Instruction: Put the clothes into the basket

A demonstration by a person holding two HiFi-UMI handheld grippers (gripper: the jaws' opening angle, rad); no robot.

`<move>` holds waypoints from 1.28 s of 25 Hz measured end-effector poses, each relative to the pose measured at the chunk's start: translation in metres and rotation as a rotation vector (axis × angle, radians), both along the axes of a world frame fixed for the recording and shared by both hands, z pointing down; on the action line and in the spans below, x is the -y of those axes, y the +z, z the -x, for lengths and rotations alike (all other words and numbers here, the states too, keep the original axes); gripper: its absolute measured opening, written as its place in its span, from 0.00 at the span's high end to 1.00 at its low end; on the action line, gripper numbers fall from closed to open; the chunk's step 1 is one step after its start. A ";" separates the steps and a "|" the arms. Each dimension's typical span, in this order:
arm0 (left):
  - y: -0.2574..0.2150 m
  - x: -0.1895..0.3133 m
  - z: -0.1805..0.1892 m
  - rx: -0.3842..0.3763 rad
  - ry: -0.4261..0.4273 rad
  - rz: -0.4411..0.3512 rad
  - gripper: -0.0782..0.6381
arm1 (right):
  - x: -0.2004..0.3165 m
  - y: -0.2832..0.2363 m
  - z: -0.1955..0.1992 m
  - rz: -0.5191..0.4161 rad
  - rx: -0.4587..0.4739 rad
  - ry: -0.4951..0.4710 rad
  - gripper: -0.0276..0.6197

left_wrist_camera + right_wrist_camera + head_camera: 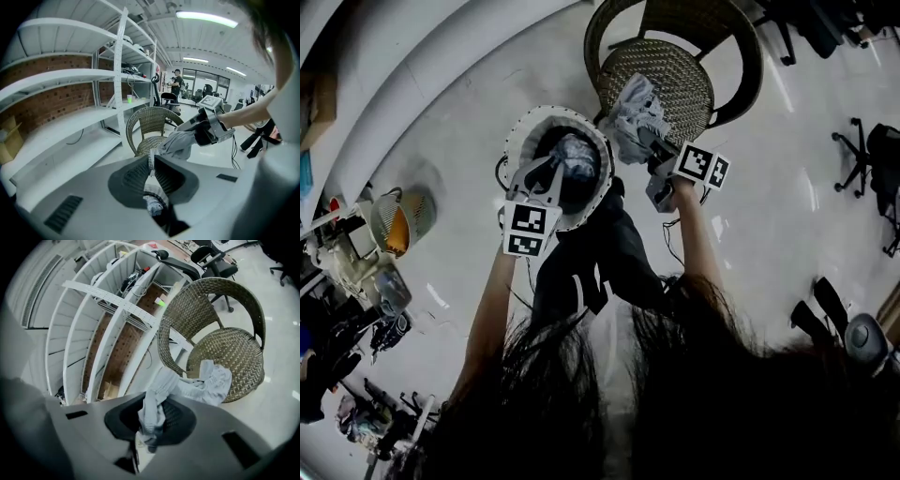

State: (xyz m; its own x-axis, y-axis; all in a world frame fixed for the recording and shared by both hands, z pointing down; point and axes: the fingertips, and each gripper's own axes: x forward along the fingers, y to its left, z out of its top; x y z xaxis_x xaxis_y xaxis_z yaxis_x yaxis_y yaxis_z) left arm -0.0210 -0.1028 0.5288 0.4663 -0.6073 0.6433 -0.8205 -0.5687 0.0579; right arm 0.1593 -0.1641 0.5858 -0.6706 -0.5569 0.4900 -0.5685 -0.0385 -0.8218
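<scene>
The task looks partly done. The basket already holds one patterned garment, while a pale grey garment is not yet in. The right tool is pressed together on that grey cloth, which hangs over the wicker chair seat, just right of the basket. The left tool pinches the basket's near rim. What remains is to bring the cloth over the opening and release it.

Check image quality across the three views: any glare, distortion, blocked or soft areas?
Head view: dim overall, dark hair blocks the lower frame, light streaks glare on the floor. Left gripper view: fisheye bends the shelves, ceiling lights blow out, black corners. Right gripper view: same bending on the wicker chair; the grey garment stays fairly sharp.
</scene>
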 end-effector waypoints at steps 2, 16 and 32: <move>-0.018 -0.005 0.009 0.010 0.004 -0.036 0.82 | -0.007 -0.024 0.009 -0.019 0.003 -0.005 0.87; -0.086 -0.076 0.093 -0.033 -0.101 -0.134 0.82 | -0.075 -0.169 0.101 -0.188 0.037 -0.145 0.87; -0.078 -0.150 0.169 -0.047 -0.245 -0.119 0.82 | -0.152 -0.174 0.223 -0.180 0.061 -0.345 0.87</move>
State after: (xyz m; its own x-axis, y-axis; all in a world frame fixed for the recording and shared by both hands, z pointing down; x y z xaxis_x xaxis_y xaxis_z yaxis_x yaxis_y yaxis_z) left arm -0.1901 0.0468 0.4508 0.3234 -0.7760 0.5415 -0.9326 -0.3583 0.0435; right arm -0.0641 -0.0119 0.4117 -0.8582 -0.3672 0.3587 -0.4731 0.2945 -0.8303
